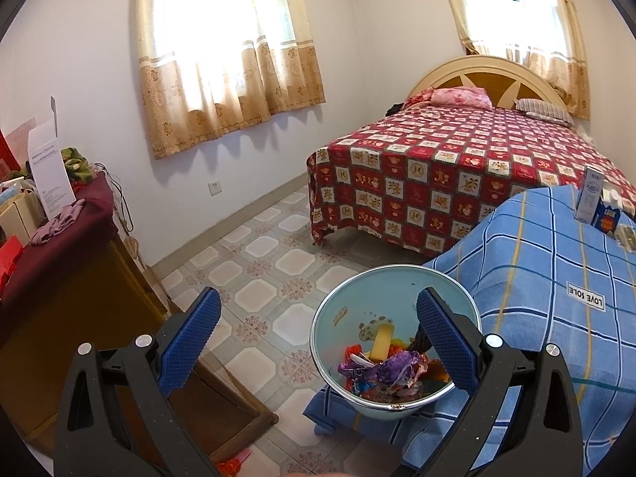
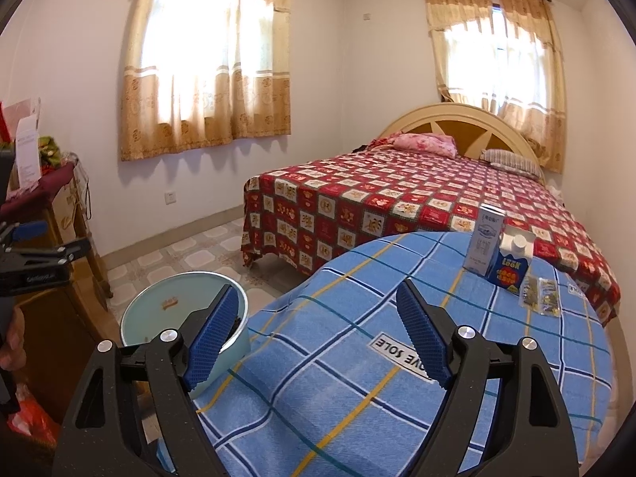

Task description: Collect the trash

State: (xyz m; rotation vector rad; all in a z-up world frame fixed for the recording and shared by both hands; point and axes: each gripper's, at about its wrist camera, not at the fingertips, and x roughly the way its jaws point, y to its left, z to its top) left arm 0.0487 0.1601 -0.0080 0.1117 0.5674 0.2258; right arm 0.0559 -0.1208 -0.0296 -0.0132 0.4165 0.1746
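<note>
A pale blue bin (image 1: 342, 314) stands on the floor against the table with the blue plaid cloth (image 1: 536, 278). Crumpled wrappers (image 1: 389, 369) fill its bottom. My left gripper (image 1: 318, 298) hangs open above it, with the right finger in front of the bin's rim. My right gripper (image 2: 314, 294) is open over the table's cloth (image 2: 357, 377), holding nothing, its left finger overlapping the bin (image 2: 167, 318). At the table's far side stand a white carton (image 2: 485, 238) and a blue carton with a white cap (image 2: 512, 266), with small wrappers (image 2: 540, 296) beside them.
A bed with a red patterned cover (image 1: 437, 167) lies beyond the table. A wooden cabinet under a maroon cloth (image 1: 59, 262) stands at the left, piled with papers and bags. Tiled floor (image 1: 258, 262) lies between them. Something red (image 1: 234, 463) lies on the floor nearby.
</note>
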